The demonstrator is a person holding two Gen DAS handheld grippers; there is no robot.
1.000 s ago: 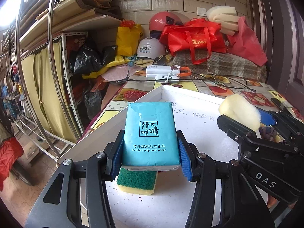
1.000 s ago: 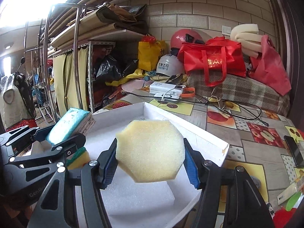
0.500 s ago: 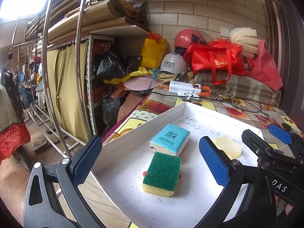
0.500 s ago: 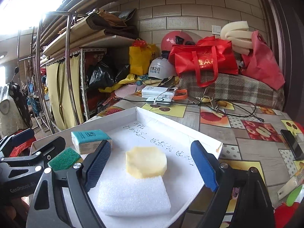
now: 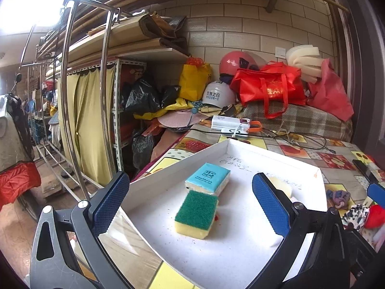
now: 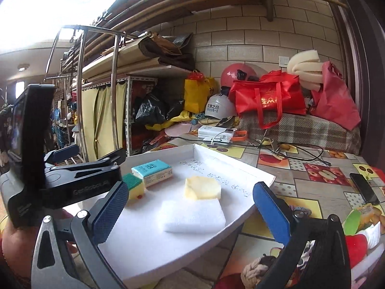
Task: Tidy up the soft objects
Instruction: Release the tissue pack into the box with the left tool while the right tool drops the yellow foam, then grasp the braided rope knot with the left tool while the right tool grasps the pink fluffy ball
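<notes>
A white tray [image 5: 240, 252] holds a blue tissue pack [image 5: 208, 178] and, touching its near end, a green-topped yellow sponge [image 5: 196, 213]. A pale yellow foam piece [image 5: 281, 186] lies further right, half hidden by a finger. My left gripper [image 5: 190, 185] stands open, short of the tray's near edge, with nothing between its pads. In the right wrist view the yellow foam piece [image 6: 202, 187] rests against a white foam block [image 6: 193, 215], with the tissue pack [image 6: 152, 172] and sponge [image 6: 134, 187] to the left. My right gripper [image 6: 190, 190] has its jaws opening wide, with nothing held.
The tray sits on a fruit-patterned table. A black phone [image 6: 363, 187] lies at the right edge and a white power bank [image 6: 216, 132] with cables behind the tray. Knotted cloth items [image 6: 255, 269] lie at the near right. Red bags [image 6: 267, 98] and helmets crowd the back.
The left gripper let go of the tissue pack and the right let go of the yellow foam piece. Both now lie in the tray, and both grippers have opened wide and drawn back.
</notes>
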